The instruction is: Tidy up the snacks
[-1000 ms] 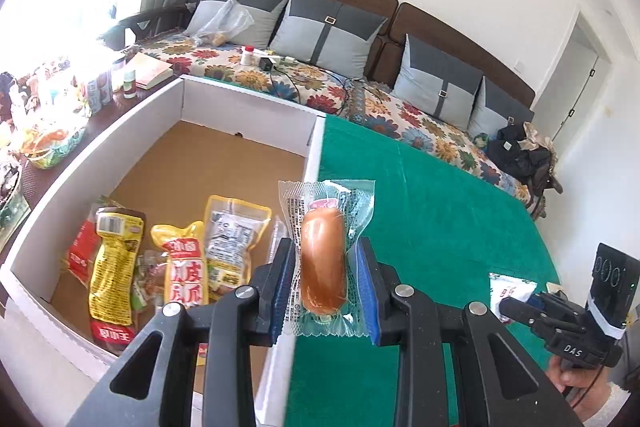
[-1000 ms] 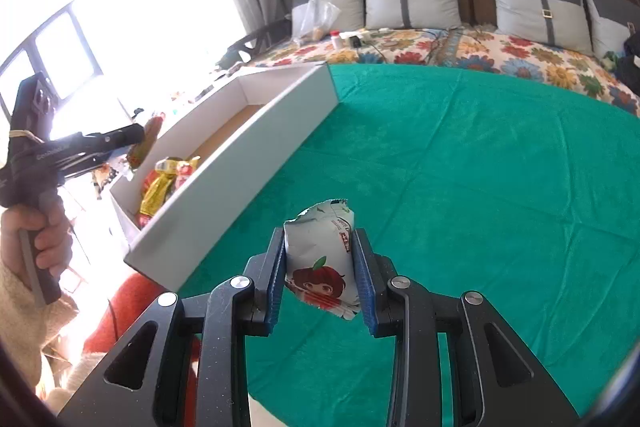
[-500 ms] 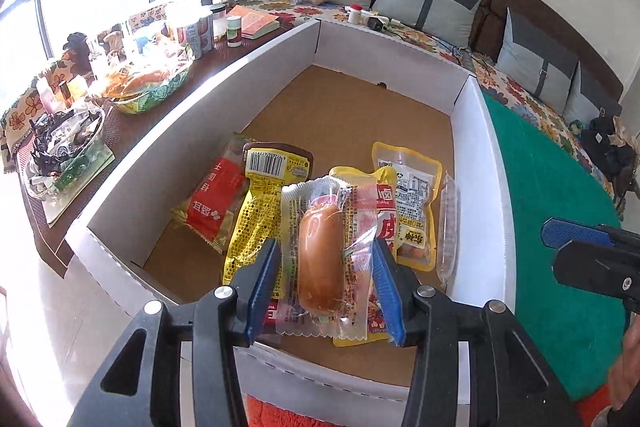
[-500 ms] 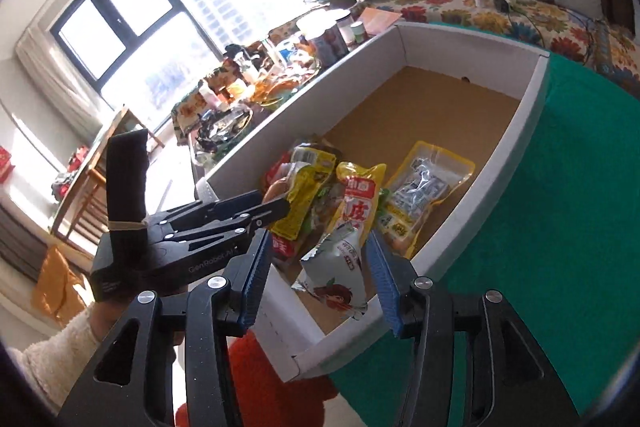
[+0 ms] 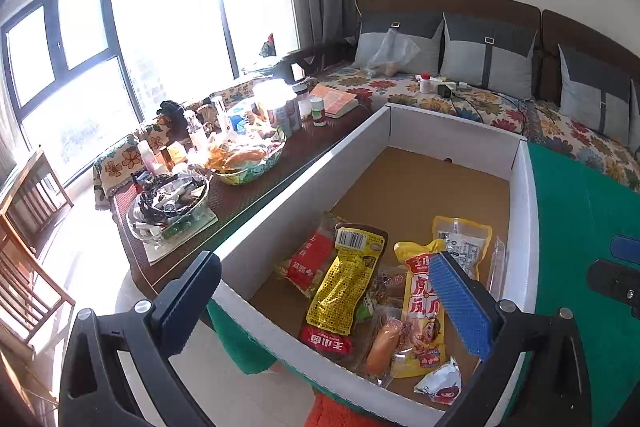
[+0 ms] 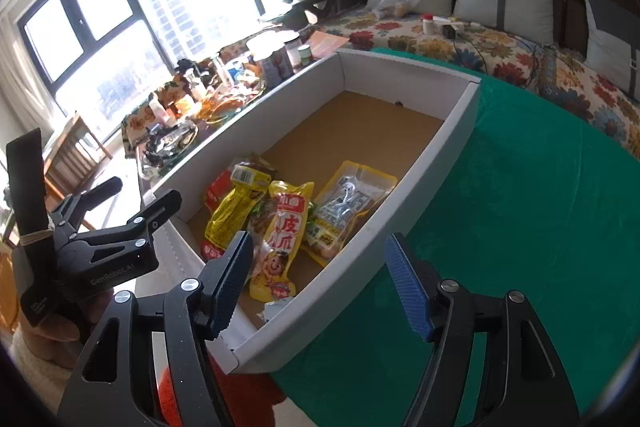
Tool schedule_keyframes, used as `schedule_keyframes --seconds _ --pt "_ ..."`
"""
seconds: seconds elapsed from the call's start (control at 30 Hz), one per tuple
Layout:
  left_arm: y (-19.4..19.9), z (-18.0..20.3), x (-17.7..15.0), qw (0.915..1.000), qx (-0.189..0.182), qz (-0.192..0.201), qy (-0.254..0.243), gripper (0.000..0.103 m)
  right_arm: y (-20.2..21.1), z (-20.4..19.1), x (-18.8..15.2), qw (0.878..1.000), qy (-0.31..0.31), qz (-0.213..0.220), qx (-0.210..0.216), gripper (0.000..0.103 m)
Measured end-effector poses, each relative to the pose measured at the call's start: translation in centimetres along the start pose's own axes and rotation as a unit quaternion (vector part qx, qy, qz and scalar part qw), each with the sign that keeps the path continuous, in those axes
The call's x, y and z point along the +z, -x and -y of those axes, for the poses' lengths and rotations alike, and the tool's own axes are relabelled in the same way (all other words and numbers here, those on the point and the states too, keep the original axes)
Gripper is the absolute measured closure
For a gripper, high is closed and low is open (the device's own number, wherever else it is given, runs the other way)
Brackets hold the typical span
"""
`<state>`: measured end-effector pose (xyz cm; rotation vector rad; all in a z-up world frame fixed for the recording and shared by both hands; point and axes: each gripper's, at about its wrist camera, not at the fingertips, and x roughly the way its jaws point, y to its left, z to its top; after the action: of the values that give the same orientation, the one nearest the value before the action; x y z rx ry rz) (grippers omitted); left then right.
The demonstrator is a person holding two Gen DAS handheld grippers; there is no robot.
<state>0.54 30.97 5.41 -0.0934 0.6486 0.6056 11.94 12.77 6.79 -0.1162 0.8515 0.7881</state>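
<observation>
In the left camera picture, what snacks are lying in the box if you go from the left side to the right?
Red packet → yellow packet with a barcode → sausage → tall yellow packet with red writing → clear pouch with a yellow rim.

one white box (image 5: 520,211), about seven snack packets (image 5: 344,287) inside it, four grey cushions (image 5: 484,55).

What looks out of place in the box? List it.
Nothing is spilled or torn. The snacks are heaped unevenly at the near end of the box: the sausage pack overlaps neighbours and the small white packet lies tilted in the corner.
</observation>
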Motion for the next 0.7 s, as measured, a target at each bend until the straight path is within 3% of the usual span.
schedule_keyframes --seconds 0.07,0.13,0.2,0.43,0.7 --pt "0.9 -1.0 -0.1 0.9996 0.006 0.014 0.023 0.0 0.1 -0.2 0.1 1.0 0.01 0.005 -0.018 0.023" --pt "0.8 -1.7 0.0 0.9993 -0.005 -0.012 0.036 0.0 -0.1 -0.6 0.0 0.999 0.017 0.003 -0.037 0.023" --pt "0.7 -1.9 0.1 0.9991 -0.015 -0.027 0.028 0.0 -0.3 -1.0 -0.1 0.999 0.021 0.001 -0.046 0.023" --pt "0.6 -1.5 -0.5 0.9988 0.023 -0.042 -0.002 0.0 -0.5 -3.4 -0.2 0.997 0.048 0.0 -0.056 0.022" --pt "0.4 -2.2 -0.4 0.9988 0.005 -0.048 0.007 0.0 -1.0 -4.4 0.3 0.996 0.056 -0.002 -0.065 0.022"
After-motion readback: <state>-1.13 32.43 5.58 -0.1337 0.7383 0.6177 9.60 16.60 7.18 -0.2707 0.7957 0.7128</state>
